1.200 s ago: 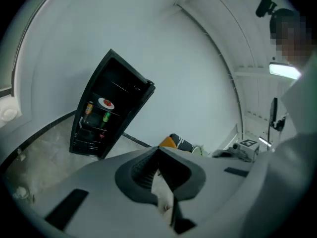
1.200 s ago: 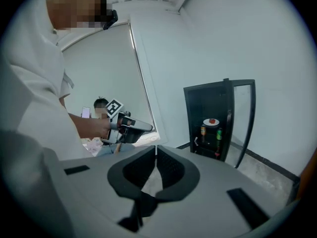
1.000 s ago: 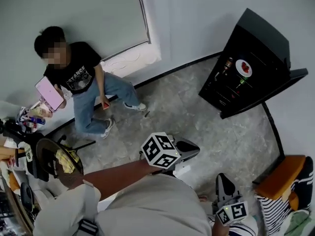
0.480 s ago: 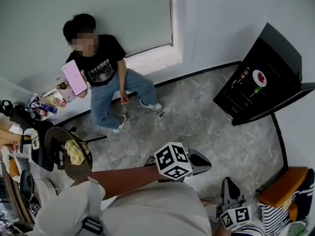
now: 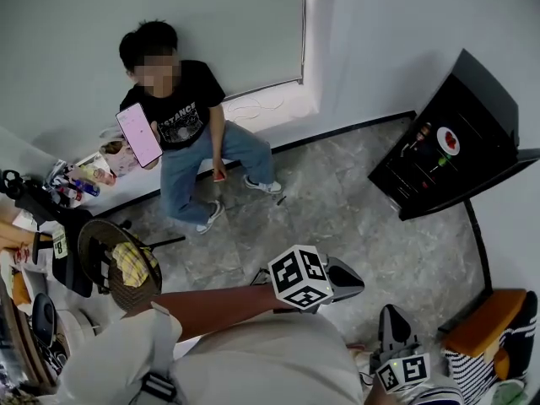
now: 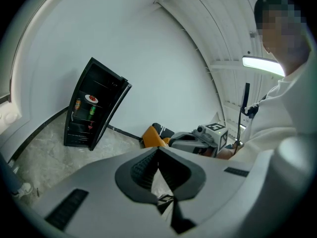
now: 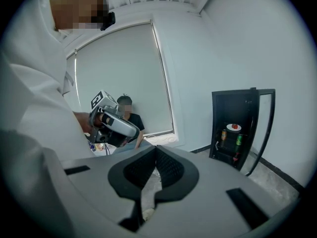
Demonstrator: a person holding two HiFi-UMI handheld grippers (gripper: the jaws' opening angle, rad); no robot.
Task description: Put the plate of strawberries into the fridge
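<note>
The person wears a cream top [image 5: 253, 357]. The left gripper [image 6: 158, 151] and right gripper [image 7: 156, 155] are grey, with black ribbed pads [image 6: 142, 170] inside and a black-and-white marker cube [image 5: 299, 277] behind.

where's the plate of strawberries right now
The plate of strawberries sits at the head view's right, on the upper shelf inside the open black fridge, just above the drink cans.

The fridge [image 5: 396, 180] is stood at the far right, well apart from the person [image 5: 181, 133] seated on the floor at the far left; the plate of strawberries [image 5: 448, 140] is set on an upper shelf inside it, cans [image 7: 224, 134] on the shelf below; the left gripper [image 5: 359, 282] is held near centre, the right gripper [image 5: 386, 310] nearer and to its right, a seat [image 5: 477, 315] beside it at the near right.
</note>
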